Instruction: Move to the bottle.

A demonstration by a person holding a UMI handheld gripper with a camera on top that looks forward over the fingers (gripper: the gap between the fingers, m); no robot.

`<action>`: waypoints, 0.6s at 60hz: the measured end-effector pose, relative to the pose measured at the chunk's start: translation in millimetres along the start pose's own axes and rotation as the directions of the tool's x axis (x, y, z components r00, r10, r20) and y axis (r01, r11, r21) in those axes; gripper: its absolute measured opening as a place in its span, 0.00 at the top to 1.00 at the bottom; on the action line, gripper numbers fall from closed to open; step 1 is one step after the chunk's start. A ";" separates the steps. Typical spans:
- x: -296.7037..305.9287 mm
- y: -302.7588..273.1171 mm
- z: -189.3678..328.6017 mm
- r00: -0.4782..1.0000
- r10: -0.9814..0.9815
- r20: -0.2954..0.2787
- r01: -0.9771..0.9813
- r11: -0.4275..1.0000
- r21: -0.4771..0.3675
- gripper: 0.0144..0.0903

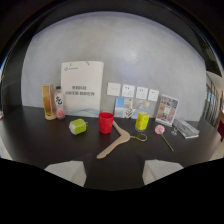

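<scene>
The bottle [60, 104] stands upright, well beyond and left of the open, empty jaws.

I see bottle [59, 106] at left of frame, mid-height, upright on dark table [40, 135] by grey wall. Small, clear body with pinkish base, white label carrying dark mark. Stands touching or just beside tall amber container [48, 102], white paper bag [82, 86] right of it
</scene>
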 end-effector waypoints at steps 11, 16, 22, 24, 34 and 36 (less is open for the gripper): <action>16.0 24.5 -2.4 0.998 0.008 -0.061 -0.010 0.999 -0.041 0.07; 27.8 32.0 1.9 0.997 0.006 -0.073 -0.011 0.998 -0.062 0.08; 49.8 34.3 16.3 0.996 0.004 -0.094 -0.011 0.997 -0.074 0.07; 59.2 33.8 24.5 0.995 0.002 -0.102 -0.010 0.997 -0.075 0.07; 104.0 19.1 82.8 0.993 -0.020 -0.114 0.013 0.998 -0.063 0.07; 112.6 14.1 96.7 0.993 -0.022 -0.112 0.016 0.998 -0.058 0.07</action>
